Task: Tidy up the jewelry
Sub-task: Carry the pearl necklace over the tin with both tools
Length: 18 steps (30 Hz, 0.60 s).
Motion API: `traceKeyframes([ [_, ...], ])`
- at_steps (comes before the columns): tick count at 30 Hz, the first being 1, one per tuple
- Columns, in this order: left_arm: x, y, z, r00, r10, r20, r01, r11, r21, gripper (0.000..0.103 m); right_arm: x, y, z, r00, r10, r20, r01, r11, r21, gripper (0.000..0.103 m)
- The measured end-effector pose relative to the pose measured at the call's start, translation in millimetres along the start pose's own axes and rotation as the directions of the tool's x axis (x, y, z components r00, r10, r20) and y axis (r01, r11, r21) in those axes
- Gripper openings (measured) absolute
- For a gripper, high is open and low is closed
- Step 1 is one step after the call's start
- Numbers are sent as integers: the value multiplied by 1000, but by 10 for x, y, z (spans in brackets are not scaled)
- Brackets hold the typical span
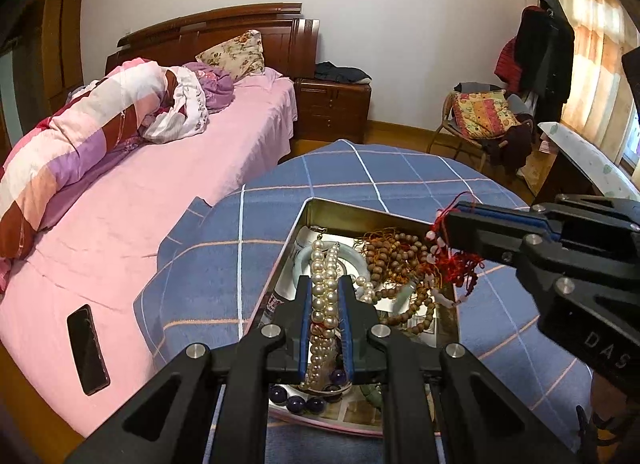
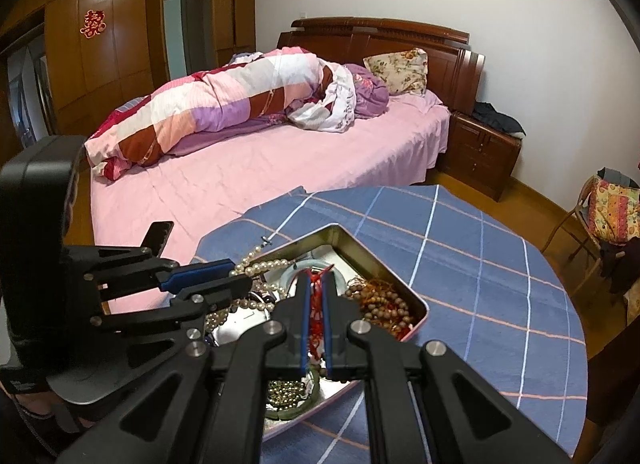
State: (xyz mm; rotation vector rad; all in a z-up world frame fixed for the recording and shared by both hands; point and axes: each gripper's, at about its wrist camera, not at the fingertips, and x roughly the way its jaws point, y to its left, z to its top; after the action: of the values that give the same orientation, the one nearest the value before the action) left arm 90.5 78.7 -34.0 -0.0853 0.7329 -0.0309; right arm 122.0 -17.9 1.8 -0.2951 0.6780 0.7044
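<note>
An open metal tin (image 1: 352, 212) sits on the blue checked table and is full of jewelry. My left gripper (image 1: 325, 284) is shut on a white pearl necklace (image 1: 322, 304) above the tin; it also shows in the right wrist view (image 2: 240, 276) with the pearls (image 2: 266, 264). My right gripper (image 2: 316, 280) is shut on a red corded piece (image 2: 316, 304); in the left wrist view the right gripper (image 1: 450, 223) holds red cord and small white beads (image 1: 460, 264). Brown wooden beads (image 1: 396, 260), a pale jade bangle (image 1: 352, 254) and purple beads (image 1: 300, 398) lie in the tin.
The tin stands on a round table with a blue checked cloth (image 1: 400, 175). A pink bed (image 1: 120, 203) lies to the left with a black phone (image 1: 87, 348) on it. A nightstand (image 1: 332, 103) and a chair with cushions (image 1: 480, 115) stand behind.
</note>
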Motion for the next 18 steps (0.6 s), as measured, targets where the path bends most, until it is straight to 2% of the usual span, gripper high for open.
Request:
traceKeyframes([
  [18, 120, 9, -75, 999, -1, -35, 0, 1000, -2, 12, 292, -28, -121, 998, -1, -66, 3, 1000, 22, 7],
])
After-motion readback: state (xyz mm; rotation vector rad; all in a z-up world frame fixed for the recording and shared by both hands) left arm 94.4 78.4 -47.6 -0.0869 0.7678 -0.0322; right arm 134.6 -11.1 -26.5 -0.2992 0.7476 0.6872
